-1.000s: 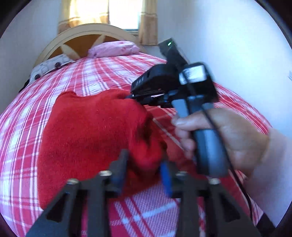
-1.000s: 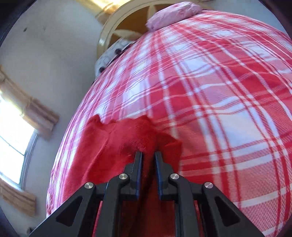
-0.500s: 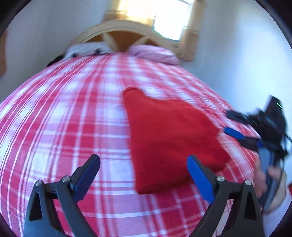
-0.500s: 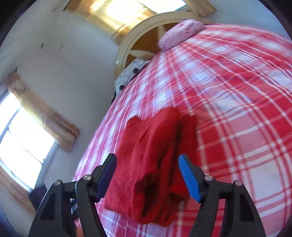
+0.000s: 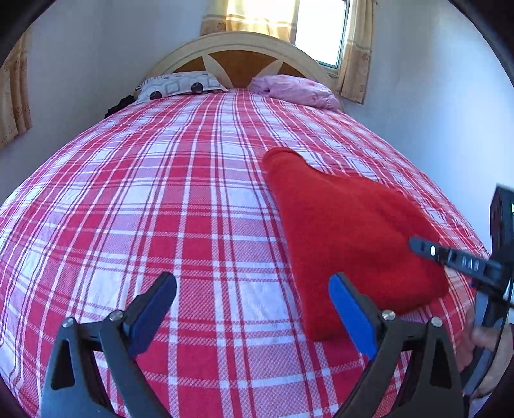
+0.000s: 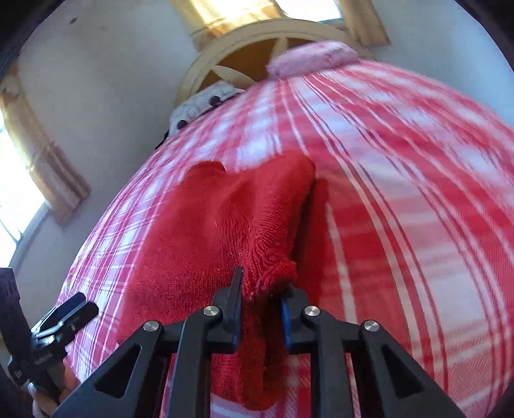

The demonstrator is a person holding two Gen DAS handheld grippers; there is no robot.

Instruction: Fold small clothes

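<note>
A red knitted garment [image 5: 347, 231] lies folded on the red-and-white checked bedspread [image 5: 160, 193]. My left gripper [image 5: 252, 279] stands wide open over bare bedspread just left of the garment's near edge, with nothing between its fingers. In the right wrist view, my right gripper [image 6: 261, 286] has its jaws closing on a bunched near edge of the garment [image 6: 218, 231], with the pads pressing the cloth. One finger [image 5: 449, 255] of the right gripper shows at the left view's right edge. The left gripper [image 6: 64, 315] appears low on the left in the right view.
A patterned white pillow [image 5: 180, 85] and a pink pillow [image 5: 295, 91] lie against the curved wooden headboard [image 5: 237, 51]. White walls close in on both sides of the bed. A curtained window [image 5: 314, 29] is behind the headboard. A hand [image 5: 485, 350] holds the right gripper.
My left gripper let go of the garment, opened wide and swung left. My right gripper opened, drew back, then closed on the garment's near edge. The garment now lies folded.
</note>
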